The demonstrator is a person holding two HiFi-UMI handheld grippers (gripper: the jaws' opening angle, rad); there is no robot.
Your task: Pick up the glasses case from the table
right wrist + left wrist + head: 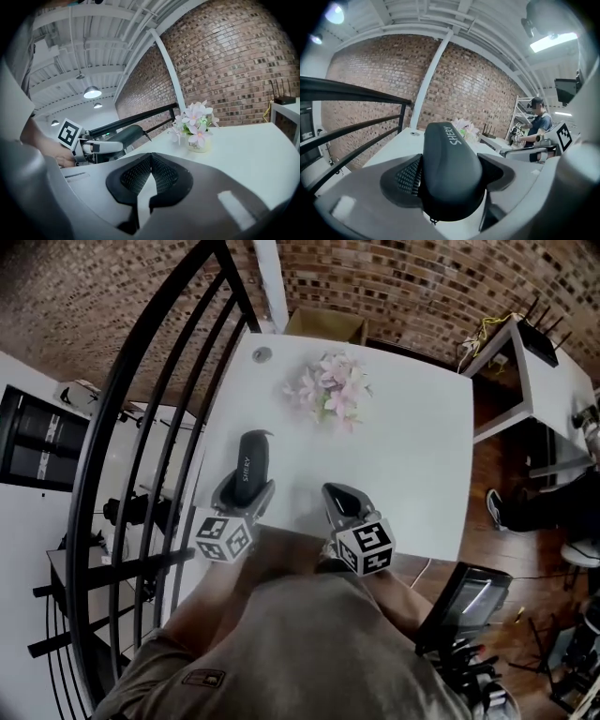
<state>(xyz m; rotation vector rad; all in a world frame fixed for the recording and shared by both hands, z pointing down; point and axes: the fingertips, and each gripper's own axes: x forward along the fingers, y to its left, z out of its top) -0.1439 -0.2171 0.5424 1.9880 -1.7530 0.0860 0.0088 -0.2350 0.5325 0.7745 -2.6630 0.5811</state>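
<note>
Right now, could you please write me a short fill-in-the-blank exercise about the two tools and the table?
1. The left tool is shut on the dark glasses ____.
2. The right tool is shut and holds ____.
3. The flowers standing on the white table are ____ in colour.

Missing words: case; nothing; pink.

Glasses case (pixel 450 173) showed a smooth matt black shell with a faint sheen. Pads (pixel 408 176) on left tool (pixel 246 486) and right tool (pixel 149 174) looked dark, rubbery and cross-hatched, the bodies smooth grey plastic. Worktop (pixel 412 446) was smooth white. Railing (pixel 347 90) was black painted metal. Wall (pixel 478 89) was rough brick.
</note>
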